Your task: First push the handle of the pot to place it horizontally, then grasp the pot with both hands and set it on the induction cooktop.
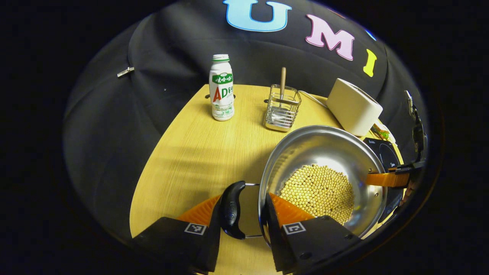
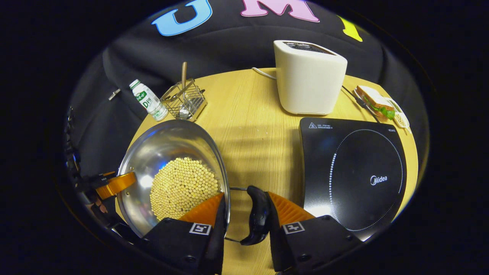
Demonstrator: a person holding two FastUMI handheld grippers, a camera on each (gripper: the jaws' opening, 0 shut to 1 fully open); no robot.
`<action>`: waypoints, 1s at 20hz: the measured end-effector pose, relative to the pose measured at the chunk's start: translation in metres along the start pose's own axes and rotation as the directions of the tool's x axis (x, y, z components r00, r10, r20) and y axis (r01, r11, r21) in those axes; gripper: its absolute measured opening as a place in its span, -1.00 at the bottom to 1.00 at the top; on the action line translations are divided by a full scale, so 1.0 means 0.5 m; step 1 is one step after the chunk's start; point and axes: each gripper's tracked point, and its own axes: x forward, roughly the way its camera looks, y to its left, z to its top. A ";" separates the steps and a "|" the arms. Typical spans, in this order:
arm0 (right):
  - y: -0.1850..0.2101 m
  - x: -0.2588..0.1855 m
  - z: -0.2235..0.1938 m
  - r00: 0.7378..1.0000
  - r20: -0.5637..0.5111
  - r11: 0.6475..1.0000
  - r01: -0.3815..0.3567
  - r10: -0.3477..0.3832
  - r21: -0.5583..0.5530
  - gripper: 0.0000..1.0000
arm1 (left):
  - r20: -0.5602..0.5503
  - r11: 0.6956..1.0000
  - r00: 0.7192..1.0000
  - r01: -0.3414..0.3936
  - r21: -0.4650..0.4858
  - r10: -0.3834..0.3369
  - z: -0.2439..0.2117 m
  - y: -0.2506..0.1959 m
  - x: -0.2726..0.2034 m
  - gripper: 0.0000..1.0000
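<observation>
The round shiny metal pot (image 1: pixel 324 152) full of small yellow beans (image 1: pixel 317 193) sits on the wooden table (image 1: pixel 191 152), beside the flat black induction cooktop (image 2: pixel 351 172); the left gripper (image 1: pixel 246 214) pinches one curved black handle (image 1: pixel 231 210); the right gripper (image 2: pixel 244 215) pinches the other handle (image 2: pixel 258 215).

Shiny steel pot (image 2: pixel 168 152) holding pale round beans (image 2: pixel 183 187), upright on the table left of the induction cooktop (image 2: pixel 353 173), black side handle (image 2: pixel 258 215) lying horizontal toward the cooktop, cooktop flat, black, bare.
</observation>
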 end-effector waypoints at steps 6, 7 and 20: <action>-0.066 -0.109 0.041 1.000 0.014 1.000 0.006 -0.006 -0.029 0.05 | -0.008 1.000 1.000 0.013 -0.012 -0.013 0.021 -0.104 -0.118 0.16; -0.088 -0.124 0.045 1.000 0.011 1.000 0.010 -0.010 -0.026 0.05 | -0.012 1.000 1.000 0.019 -0.011 -0.019 0.023 -0.124 -0.124 0.16; -0.377 -0.229 0.076 0.997 0.024 0.997 0.066 -0.067 0.046 0.05 | -0.035 0.993 0.995 0.098 0.064 -0.096 0.075 -0.438 -0.113 0.15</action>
